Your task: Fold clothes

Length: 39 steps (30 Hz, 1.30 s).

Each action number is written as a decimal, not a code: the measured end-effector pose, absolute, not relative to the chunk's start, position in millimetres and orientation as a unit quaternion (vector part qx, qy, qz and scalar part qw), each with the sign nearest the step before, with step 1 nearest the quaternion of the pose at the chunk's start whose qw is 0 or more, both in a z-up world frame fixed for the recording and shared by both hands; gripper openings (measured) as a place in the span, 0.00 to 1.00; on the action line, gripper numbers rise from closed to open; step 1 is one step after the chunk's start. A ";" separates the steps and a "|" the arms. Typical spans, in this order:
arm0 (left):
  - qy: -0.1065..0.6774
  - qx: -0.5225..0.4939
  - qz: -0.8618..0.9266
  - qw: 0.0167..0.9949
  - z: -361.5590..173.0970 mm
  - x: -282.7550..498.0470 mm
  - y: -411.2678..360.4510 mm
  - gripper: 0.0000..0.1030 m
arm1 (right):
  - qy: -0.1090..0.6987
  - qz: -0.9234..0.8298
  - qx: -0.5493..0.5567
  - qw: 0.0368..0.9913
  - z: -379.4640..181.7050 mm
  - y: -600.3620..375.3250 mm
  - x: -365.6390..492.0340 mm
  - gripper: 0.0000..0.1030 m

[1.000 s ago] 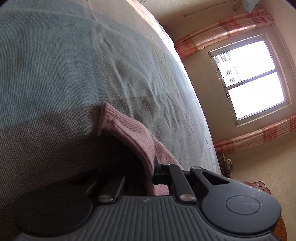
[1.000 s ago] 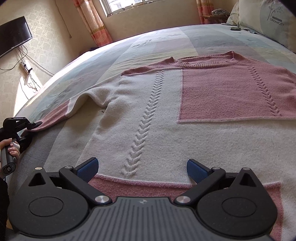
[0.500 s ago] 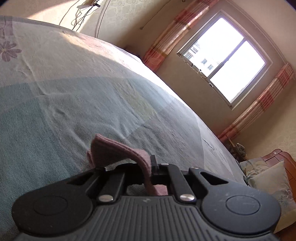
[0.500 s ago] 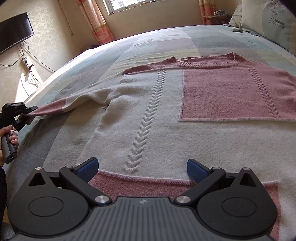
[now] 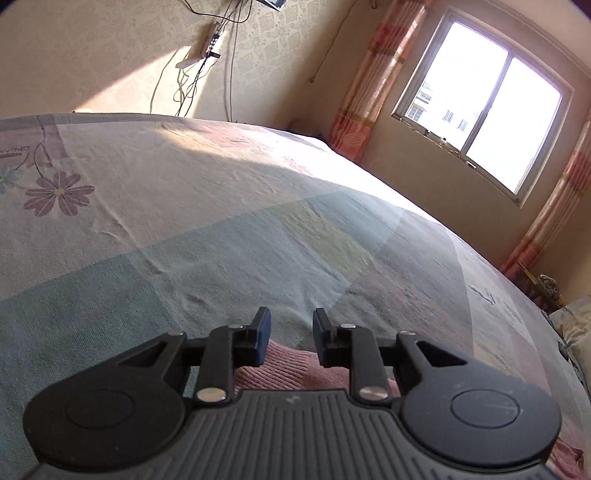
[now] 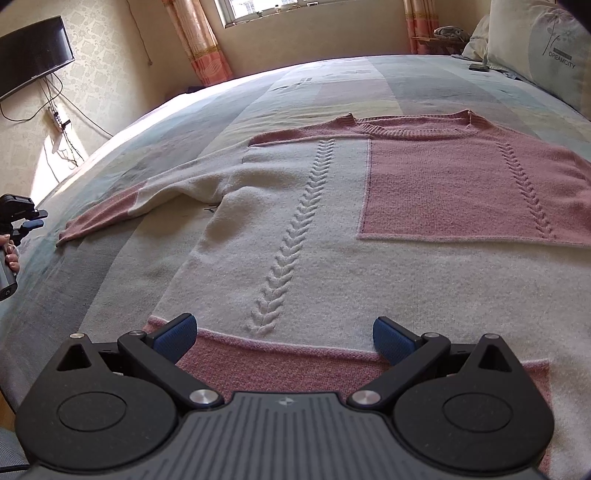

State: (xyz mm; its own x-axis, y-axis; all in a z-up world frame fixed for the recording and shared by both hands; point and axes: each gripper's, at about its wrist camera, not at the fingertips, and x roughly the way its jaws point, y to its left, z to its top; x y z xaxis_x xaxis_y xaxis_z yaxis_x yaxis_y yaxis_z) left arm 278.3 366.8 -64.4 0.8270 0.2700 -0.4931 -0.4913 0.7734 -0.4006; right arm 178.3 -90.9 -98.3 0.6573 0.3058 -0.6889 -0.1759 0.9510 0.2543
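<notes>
Across the whole bed (image 6: 92,280), with its pastel patchwork sheet, a pink and cream knit sweater (image 6: 314,229) lies spread flat, neckline toward the window (image 6: 314,7) and hem nearest the right wrist camera. Its cream half has a cable braid running down it, and the pink block sits on the right side. One sleeve (image 6: 122,210) stretches out toward the bed's left edge, ending in a pink cuff that lies flat on the sheet.

The right gripper (image 6: 286,338) hovers just over the pink hem band, fingers spread wide, nothing in them. The left gripper (image 6: 27,221) shows at the far left edge of that view, held in a hand (image 6: 9,251), just beside the cuff but apart from it. In its own camera the left gripper (image 5: 290,341) has a modest gap between the fingers, holding nothing, with the ribbed pink cuff (image 5: 288,369) lying right below them. A pillow (image 6: 550,55) sits at the bed's far right corner.
</notes>
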 end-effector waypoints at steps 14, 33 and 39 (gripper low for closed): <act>0.347 0.008 0.001 0.938 -108.3 360.9 177.9 0.46 | 0.392 0.137 0.056 0.908 -97.0 -78.4 180.6 1.00; 0.354 -0.029 0.078 0.931 -84.0 340.2 255.1 0.74 | 0.357 0.259 0.015 0.898 -82.7 -12.3 291.6 1.00; 0.355 -0.046 0.062 0.932 -81.9 341.9 258.6 0.75 | 0.377 0.285 0.002 0.881 -112.7 20.7 307.8 1.00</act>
State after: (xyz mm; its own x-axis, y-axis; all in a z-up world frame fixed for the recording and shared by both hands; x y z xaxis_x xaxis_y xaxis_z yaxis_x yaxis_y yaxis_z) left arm 341.9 258.6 -81.9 0.7397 0.0825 -0.6679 -0.1481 0.9881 -0.0420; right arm 307.8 20.7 -112.7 0.5537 0.5045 -0.6626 -0.5015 0.8372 0.2184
